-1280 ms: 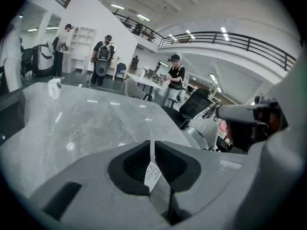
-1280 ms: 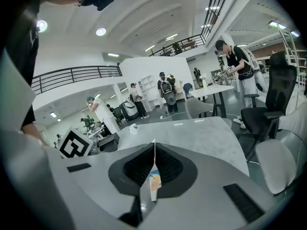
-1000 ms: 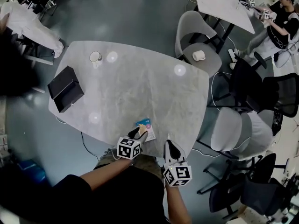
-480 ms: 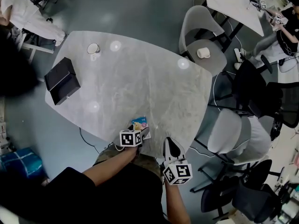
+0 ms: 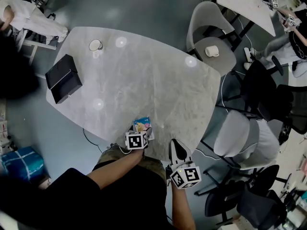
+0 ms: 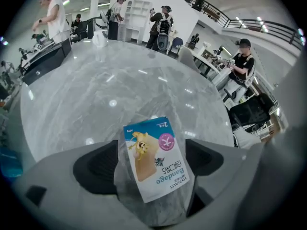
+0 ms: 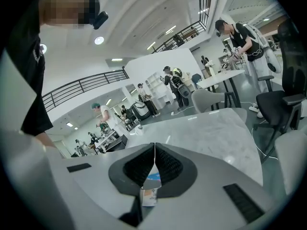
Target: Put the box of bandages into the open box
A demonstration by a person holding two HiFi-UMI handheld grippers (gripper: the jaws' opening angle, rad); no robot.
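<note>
The box of bandages (image 5: pixel 142 125) is a small flat white-and-blue pack lying on the grey marble table (image 5: pixel 144 75) near its front edge. My left gripper (image 5: pixel 143 130) straddles it. In the left gripper view the box (image 6: pixel 156 159) lies between the jaws, which are opening, with a gap on each side. My right gripper (image 5: pixel 173 145) hovers just off the table edge to the right, its jaws shut with nothing in them (image 7: pixel 154 156). It sees the bandage box (image 7: pixel 150 195) below. The open black box (image 5: pixel 63 78) sits at the table's far left corner.
A white mug (image 5: pixel 96 45) stands at the far left edge of the table. Grey chairs (image 5: pixel 211 47) (image 5: pixel 240 133) and black office chairs (image 5: pixel 268 90) crowd the right side. People work at other tables in the background (image 6: pixel 50 18).
The left gripper has shifted a little over the bandage box, which stays on the table near the edge. The right gripper has hardly moved.
</note>
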